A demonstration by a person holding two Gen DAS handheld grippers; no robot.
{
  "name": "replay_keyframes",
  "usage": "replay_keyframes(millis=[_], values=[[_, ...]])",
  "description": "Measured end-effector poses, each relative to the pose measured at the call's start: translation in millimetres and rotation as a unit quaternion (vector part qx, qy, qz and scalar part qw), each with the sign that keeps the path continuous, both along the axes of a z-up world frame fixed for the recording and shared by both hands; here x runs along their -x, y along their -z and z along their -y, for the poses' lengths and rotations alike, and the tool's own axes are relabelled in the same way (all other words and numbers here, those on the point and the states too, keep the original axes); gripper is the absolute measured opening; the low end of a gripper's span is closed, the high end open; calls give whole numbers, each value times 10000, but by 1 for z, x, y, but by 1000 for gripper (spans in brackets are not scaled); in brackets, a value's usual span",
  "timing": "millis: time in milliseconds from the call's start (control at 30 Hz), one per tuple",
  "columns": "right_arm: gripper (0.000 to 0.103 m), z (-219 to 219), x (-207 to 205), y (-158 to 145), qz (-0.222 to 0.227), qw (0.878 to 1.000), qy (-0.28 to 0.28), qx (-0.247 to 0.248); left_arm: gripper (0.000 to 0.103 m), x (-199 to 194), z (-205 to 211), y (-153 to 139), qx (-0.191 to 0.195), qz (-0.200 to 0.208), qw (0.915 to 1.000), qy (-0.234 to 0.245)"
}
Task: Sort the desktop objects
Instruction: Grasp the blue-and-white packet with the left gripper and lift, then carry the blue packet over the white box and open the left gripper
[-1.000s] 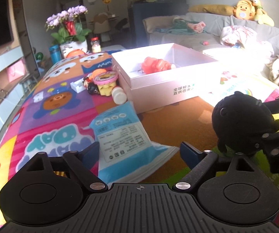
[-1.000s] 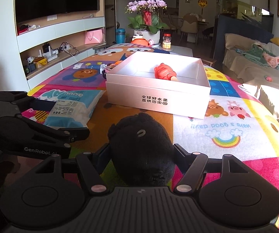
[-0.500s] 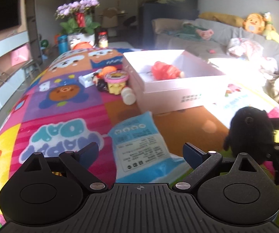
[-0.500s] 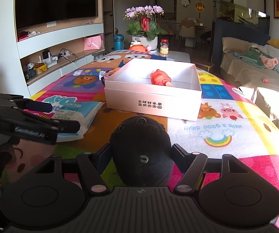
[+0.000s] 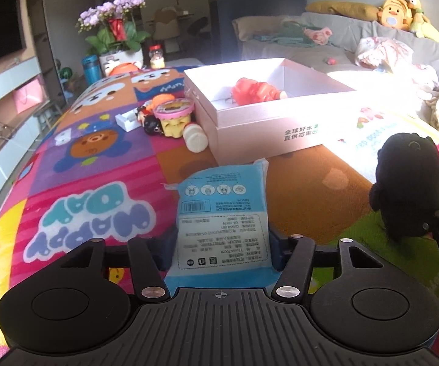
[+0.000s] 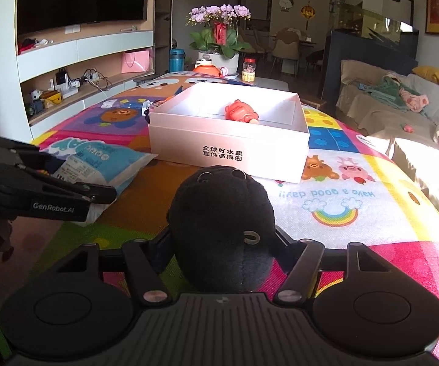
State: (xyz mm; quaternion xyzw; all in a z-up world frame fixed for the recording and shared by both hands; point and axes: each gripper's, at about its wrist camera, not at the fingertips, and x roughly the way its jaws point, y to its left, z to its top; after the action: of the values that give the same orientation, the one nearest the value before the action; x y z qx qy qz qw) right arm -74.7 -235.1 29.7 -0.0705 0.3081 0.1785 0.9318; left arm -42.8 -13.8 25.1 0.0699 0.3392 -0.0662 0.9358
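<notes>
**Two grippers, two catches on a bright mat**

The left gripper, its jaws having just closed in, pinches the near end of a blue packet that lies flat on the bench's cartoon mat. The right gripper clamps a black plush toy from both sides. Ahead of both stands an open white box with a red toy inside. Small toys cluster just left of the box.
</notes>
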Motion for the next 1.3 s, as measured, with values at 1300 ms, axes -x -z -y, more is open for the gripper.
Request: replay_keyframes(millis=[1300], values=[[66,-10,-251,-69,-202,9908,843,-1039,95,-49,-30,-11,713,735,9947,130]])
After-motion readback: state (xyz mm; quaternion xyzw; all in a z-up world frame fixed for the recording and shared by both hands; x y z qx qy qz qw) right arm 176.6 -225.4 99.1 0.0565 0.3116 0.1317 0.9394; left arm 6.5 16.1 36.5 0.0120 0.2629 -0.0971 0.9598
